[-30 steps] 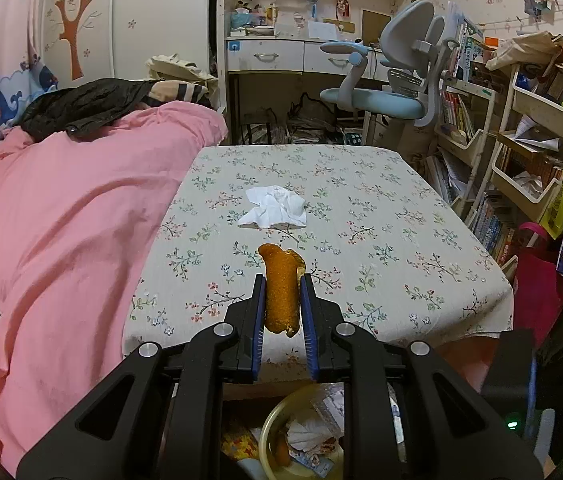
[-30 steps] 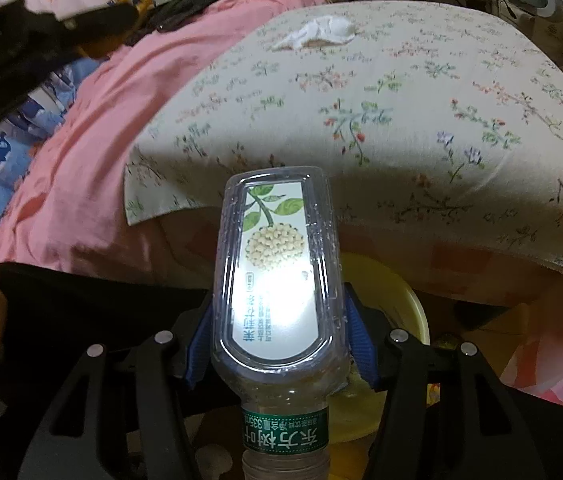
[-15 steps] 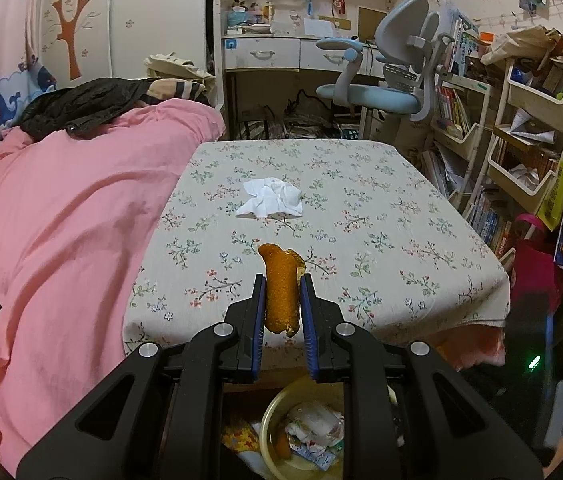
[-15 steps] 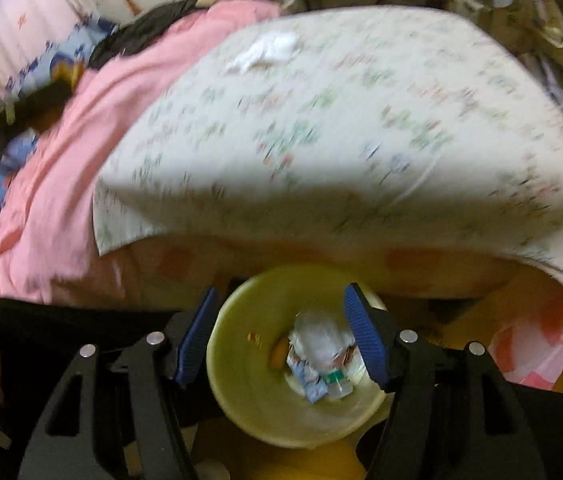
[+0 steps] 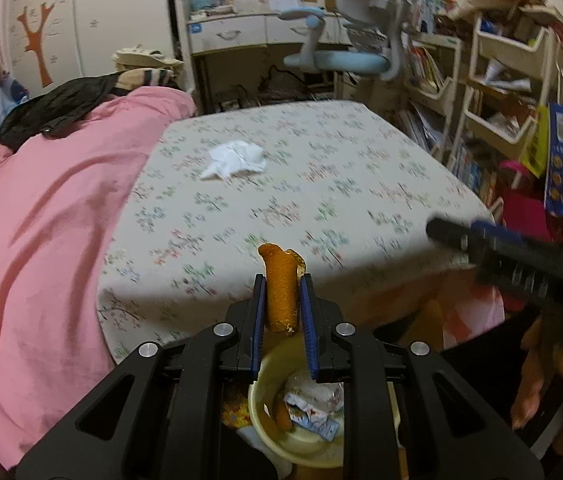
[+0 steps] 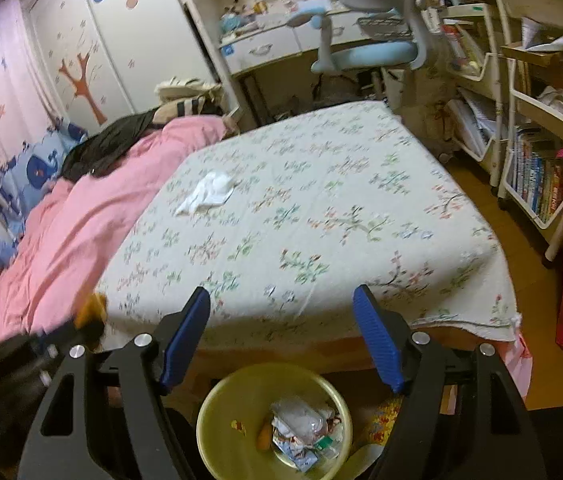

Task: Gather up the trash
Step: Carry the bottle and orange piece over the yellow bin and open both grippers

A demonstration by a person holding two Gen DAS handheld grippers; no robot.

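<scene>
Between the blue pads of our left gripper we note an orange peel strip, clamped at its lower half; its long axis runs along the fingers, the curled upper end pointing away from us toward the far side of the table, the blunt end toward the camera. That gripper tilts downward over the near table edge, directly above the yellow bin on the floor. Our right gripper also angles down over the bin, its jaws spread wide with nothing between them; they have just been opening. Inside the bin we see a clear bottle lying among wrappers. On the floral cloth, toward the far left, a crumpled white tissue lies alone. At right in the left view, a hand shows beneath the right gripper's body.
</scene>
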